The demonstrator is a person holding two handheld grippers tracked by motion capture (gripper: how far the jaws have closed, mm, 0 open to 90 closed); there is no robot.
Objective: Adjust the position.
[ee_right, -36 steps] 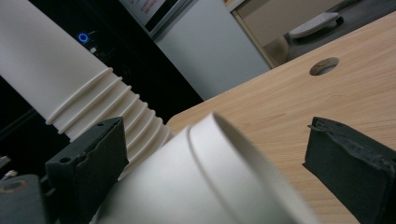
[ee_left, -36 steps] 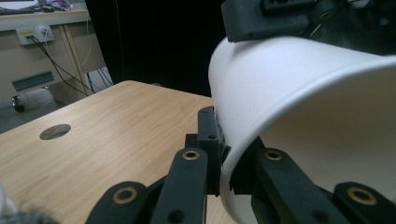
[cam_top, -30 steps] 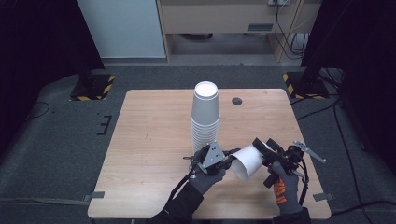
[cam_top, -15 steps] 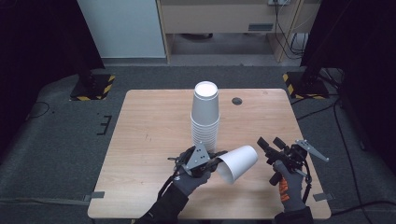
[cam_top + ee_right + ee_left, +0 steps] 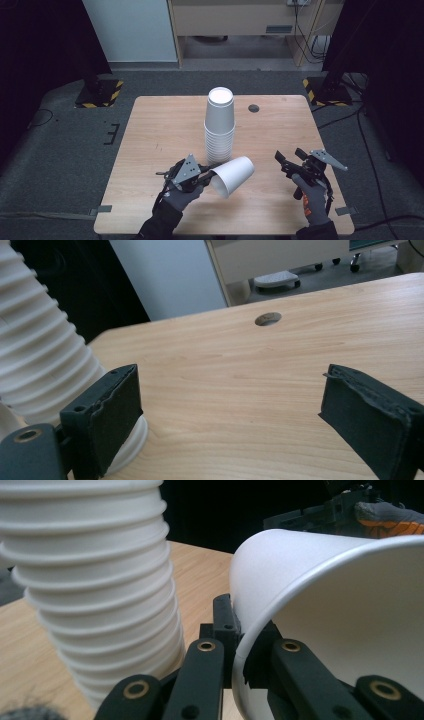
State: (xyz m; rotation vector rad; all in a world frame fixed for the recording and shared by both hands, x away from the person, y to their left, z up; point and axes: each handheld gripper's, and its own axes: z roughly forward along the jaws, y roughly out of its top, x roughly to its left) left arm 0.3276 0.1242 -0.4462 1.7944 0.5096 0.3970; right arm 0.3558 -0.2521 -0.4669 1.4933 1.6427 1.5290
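Note:
A tall stack of white paper cups [image 5: 220,122] stands upside down in the middle of the wooden table [image 5: 150,130]. My left gripper [image 5: 206,176] is shut on the rim of a single white paper cup [image 5: 232,175], which lies tilted on its side just in front of the stack. In the left gripper view the cup's rim [image 5: 260,630] is pinched between the jaws, with the stack [image 5: 100,590] to the left. My right gripper [image 5: 287,162] stands open and holds nothing, to the right of the cup. Its view looks past both jaws at the stack's base [image 5: 45,365].
A small round hole [image 5: 254,108] sits in the table top behind and right of the stack. Black stands with yellow-striped bases [image 5: 100,92] are on the floor past the far corners. A cabinet [image 5: 230,20] stands beyond the table.
The right gripper has let go of the single cup and drawn back to the right, jaws open. The left gripper keeps hold of the cup, which has dropped lower toward the table.

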